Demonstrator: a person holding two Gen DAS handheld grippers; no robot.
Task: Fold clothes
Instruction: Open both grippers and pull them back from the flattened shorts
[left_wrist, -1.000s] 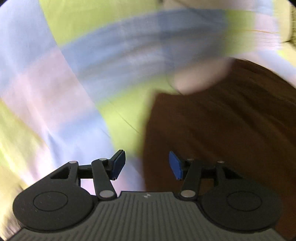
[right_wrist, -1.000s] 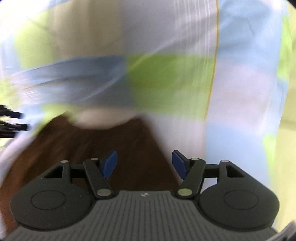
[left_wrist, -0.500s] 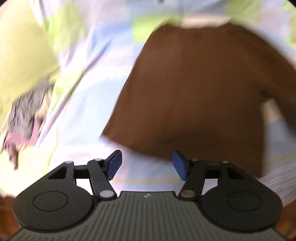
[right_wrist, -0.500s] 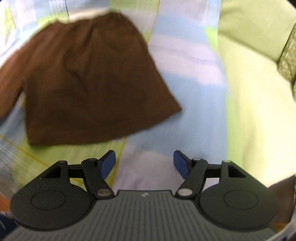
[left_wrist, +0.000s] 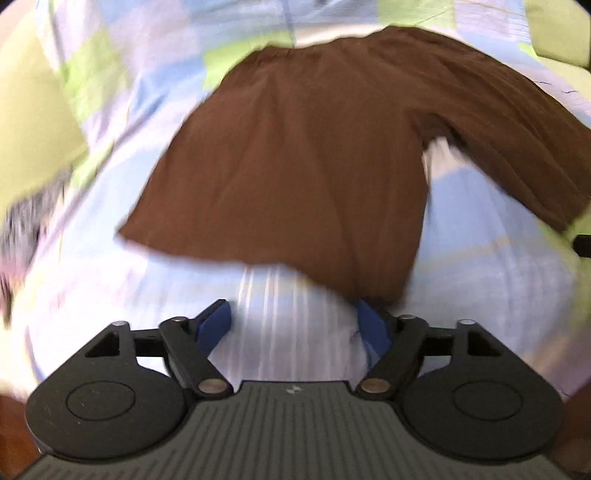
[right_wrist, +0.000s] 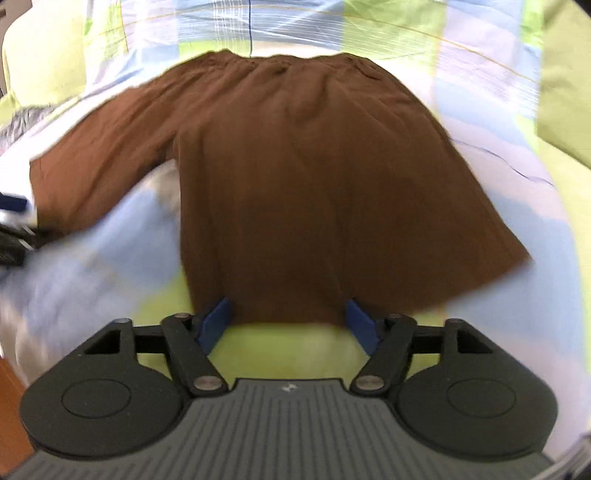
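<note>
1. The brown top (right_wrist: 314, 177) lies spread out flat on the bed, on a checked sheet (left_wrist: 480, 258) of blue, green and lilac. The body is flat, hem towards me, and one long sleeve (right_wrist: 103, 155) sticks out to the side. No fold in it that I can see.
2. My left gripper (left_wrist: 293, 325) is down by one hem corner, fingers wide apart, holding nothing. The right-hand blue pad sits just at the cloth edge.
3. My right gripper (right_wrist: 288, 319) hangs over the middle of the hem, fingers also apart and empty, the hem edge sitting between them.
4. My guess is this is lining up for a grab at the hem, but both views are blurry, so hard to call.
5. Whatever comes next needs both grips square on the fabric edge, catching the top and not the sheet under it.
</note>
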